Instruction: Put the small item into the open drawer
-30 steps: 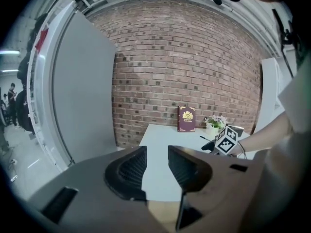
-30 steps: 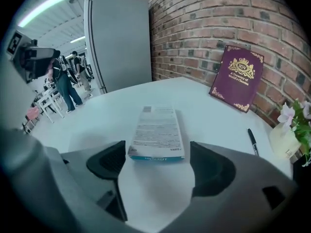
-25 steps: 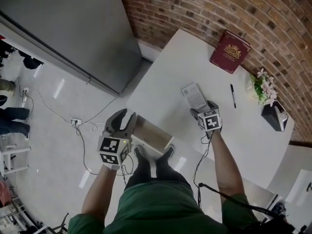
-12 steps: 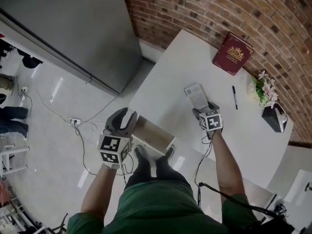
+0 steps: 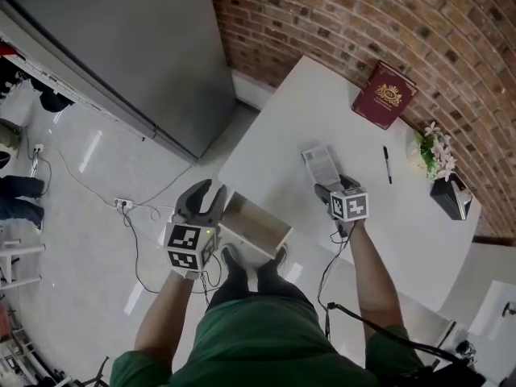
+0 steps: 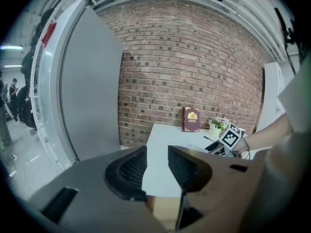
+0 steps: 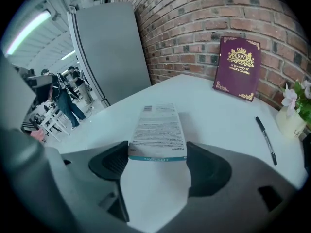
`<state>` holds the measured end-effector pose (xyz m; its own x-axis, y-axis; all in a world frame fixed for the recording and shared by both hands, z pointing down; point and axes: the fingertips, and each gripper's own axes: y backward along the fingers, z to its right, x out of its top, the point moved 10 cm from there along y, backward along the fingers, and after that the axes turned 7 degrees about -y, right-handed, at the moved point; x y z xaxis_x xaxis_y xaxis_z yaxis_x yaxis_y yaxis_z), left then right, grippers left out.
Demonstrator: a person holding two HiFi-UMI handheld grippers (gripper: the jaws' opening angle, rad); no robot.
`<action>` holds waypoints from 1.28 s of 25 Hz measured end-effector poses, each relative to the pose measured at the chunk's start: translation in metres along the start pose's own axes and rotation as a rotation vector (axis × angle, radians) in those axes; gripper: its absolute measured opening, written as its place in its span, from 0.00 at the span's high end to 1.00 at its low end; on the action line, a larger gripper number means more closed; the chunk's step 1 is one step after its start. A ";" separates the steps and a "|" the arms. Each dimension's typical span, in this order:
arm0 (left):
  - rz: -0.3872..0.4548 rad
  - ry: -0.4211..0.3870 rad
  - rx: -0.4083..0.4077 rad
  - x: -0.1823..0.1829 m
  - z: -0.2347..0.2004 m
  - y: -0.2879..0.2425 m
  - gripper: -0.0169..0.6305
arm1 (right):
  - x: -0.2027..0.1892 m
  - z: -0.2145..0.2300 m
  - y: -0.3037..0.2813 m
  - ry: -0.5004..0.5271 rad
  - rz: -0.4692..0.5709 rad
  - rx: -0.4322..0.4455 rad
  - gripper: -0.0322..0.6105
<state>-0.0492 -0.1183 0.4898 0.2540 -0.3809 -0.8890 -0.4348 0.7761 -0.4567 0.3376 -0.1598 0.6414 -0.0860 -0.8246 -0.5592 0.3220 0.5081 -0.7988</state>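
The jaws of the right gripper [image 7: 158, 155] stand wide and sit against the two long sides of the small box [image 7: 158, 130], pinching its near end. The box lies flat on the white counter [image 5: 290, 127], printed face up, a little in from the counter's front edge and pointing toward its far side. The jaws of the left gripper [image 6: 156, 165] are spread a short way apart with nothing between them. This gripper hangs off the counter's front edge, just beside the left side of the open drawer [image 5: 256, 226]. The drawer juts out from under the counter's front edge, and its pale inside shows nothing that can be made out. At the counter's far side a dark red book [image 5: 384, 94] leans against the brick wall [image 5: 363, 14]. A black pen [image 5: 386, 164] lies toward the counter's right end, and a small pot of flowers [image 5: 434, 151] stands near it, closer to the wall.
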 end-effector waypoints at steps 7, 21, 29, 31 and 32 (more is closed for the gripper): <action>-0.006 0.025 -0.019 -0.005 -0.004 0.012 0.78 | -0.005 -0.032 0.003 -0.075 0.009 0.119 0.36; -0.028 0.060 -0.003 -0.042 -0.022 0.042 0.78 | -0.016 -0.133 0.005 -0.039 0.025 0.333 0.36; -0.059 0.097 -0.004 -0.065 -0.028 0.057 0.78 | -0.027 -0.174 0.009 -0.004 0.026 0.382 0.36; -0.064 0.105 -0.002 -0.070 -0.030 0.059 0.78 | -0.030 -0.182 0.009 -0.004 0.025 0.397 0.36; -0.068 0.107 0.000 -0.073 -0.031 0.060 0.78 | -0.032 -0.187 0.010 -0.001 0.025 0.403 0.36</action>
<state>-0.1207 -0.0589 0.5266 0.1891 -0.4838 -0.8545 -0.4199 0.7468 -0.5157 0.1676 -0.0825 0.6100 -0.0725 -0.8134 -0.5772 0.6677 0.3903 -0.6339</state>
